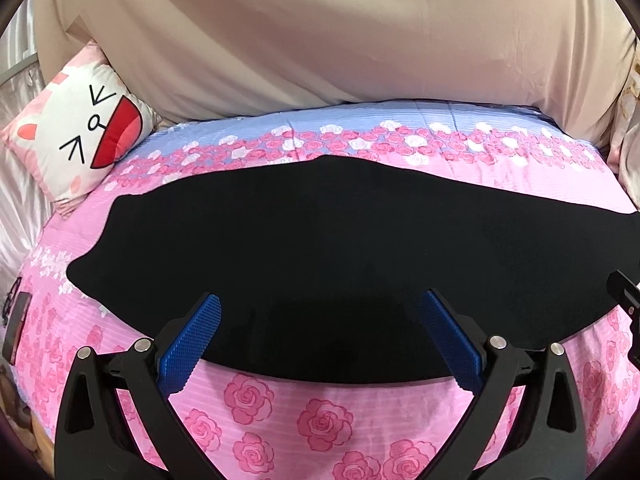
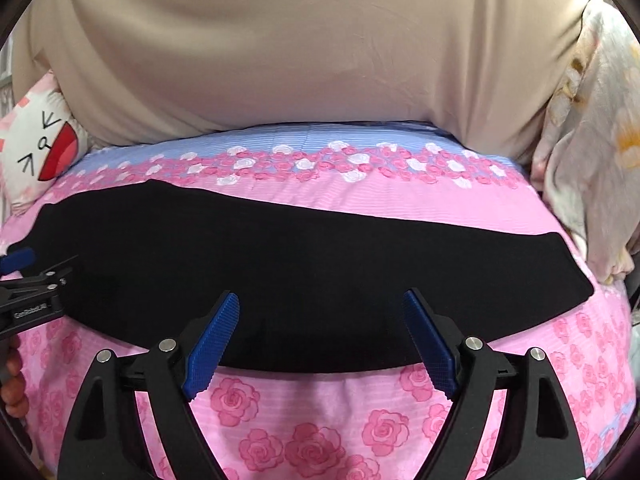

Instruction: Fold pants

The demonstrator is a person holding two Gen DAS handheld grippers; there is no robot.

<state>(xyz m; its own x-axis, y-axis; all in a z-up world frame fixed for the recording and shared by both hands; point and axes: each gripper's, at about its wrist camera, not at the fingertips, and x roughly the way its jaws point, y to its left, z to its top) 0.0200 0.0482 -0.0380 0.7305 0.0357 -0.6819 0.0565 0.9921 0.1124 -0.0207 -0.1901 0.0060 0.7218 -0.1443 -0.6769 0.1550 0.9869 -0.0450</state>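
Observation:
Black pants (image 1: pixel 320 248) lie flat and lengthwise across a pink rose-print bed cover (image 1: pixel 320 420); they also show in the right wrist view (image 2: pixel 304 268). My left gripper (image 1: pixel 320 304) is open, its blue pads just above the near edge of the pants, nothing between them. My right gripper (image 2: pixel 320 304) is open too, over the near edge further right. The right gripper's edge shows at the far right of the left wrist view (image 1: pixel 624 292). The left gripper shows at the left of the right wrist view (image 2: pixel 24 276).
A white cartoon-face pillow (image 1: pixel 84 132) sits at the back left. A beige sheet (image 1: pixel 320 40) hangs behind the bed. A floral quilt (image 2: pixel 592 160) is bunched at the right. A dark flat object (image 1: pixel 16 324) lies at the bed's left edge.

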